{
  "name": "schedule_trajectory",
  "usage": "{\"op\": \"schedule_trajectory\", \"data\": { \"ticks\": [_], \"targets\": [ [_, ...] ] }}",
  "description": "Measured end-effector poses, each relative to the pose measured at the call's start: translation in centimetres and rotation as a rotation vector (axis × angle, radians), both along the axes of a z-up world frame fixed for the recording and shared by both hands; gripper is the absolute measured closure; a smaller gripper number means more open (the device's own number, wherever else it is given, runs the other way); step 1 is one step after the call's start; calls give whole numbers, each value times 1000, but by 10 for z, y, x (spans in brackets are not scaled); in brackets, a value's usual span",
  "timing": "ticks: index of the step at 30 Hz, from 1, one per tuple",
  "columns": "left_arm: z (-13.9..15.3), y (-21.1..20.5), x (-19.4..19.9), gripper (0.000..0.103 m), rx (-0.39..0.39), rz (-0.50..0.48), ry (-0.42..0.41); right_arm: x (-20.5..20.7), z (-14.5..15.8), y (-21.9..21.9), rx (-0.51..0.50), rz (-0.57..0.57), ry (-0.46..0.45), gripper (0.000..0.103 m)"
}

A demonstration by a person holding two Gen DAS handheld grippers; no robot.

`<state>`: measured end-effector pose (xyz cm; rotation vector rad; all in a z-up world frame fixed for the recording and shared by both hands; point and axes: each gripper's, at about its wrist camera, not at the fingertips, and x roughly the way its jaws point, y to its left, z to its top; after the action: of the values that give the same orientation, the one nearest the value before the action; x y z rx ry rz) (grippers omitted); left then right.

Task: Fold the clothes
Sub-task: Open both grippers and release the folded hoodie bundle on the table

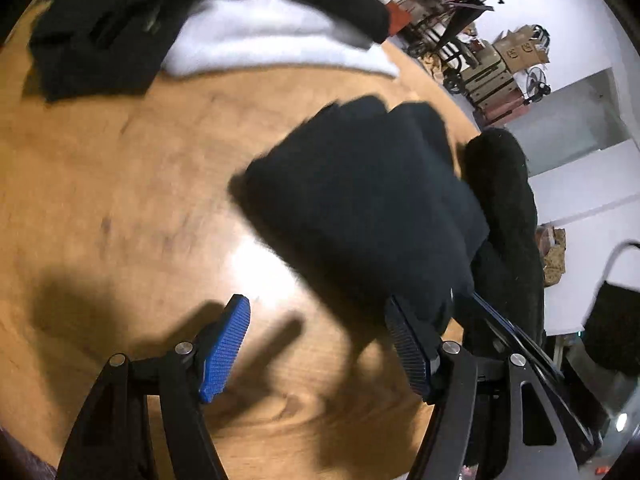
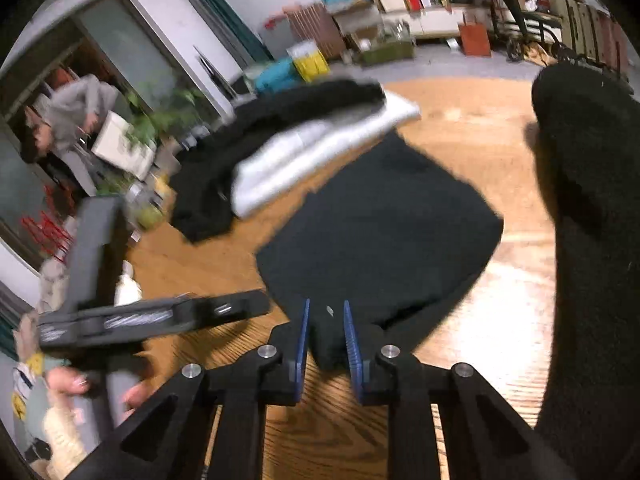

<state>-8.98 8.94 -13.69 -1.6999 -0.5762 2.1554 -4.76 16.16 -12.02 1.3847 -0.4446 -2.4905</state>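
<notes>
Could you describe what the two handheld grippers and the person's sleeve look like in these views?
Both grippers, left gripper and right gripper, have matte black linkage arms joined by round silver pins. Their fingers carry blue pads with a fine ribbed texture. No cables or markings are visible. The sleeve is black and fuzzy, like fleece or knit.

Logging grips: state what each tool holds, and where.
Right tool pinches the near corner of the folded black garment. Left tool stands open over the wooden table, holding nothing.
</notes>
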Motion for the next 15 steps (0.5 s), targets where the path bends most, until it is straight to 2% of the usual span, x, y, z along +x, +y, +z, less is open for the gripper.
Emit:
{"op": "schedule_trajectory", "data": {
  "ticks": [4,5,7,10,15],
  "targets": [
    [-8,-6,12,32,-14,-9,-12,7,-7,-9,66,26,13,79],
    [-9,-7,14,32,-11,-11,-12,10,-4,-13,92,40,34,73],
    [-10,-9,16,32,0,-16,-14,14,2,-20,145,67,72,67],
    [-11,-14,19,32,18,8,-5,15,4,-29,207,86,92,67],
    [-6,-22,23,32,40,25,16,6,-2,-31,220,88,80,69]
  ]
}}
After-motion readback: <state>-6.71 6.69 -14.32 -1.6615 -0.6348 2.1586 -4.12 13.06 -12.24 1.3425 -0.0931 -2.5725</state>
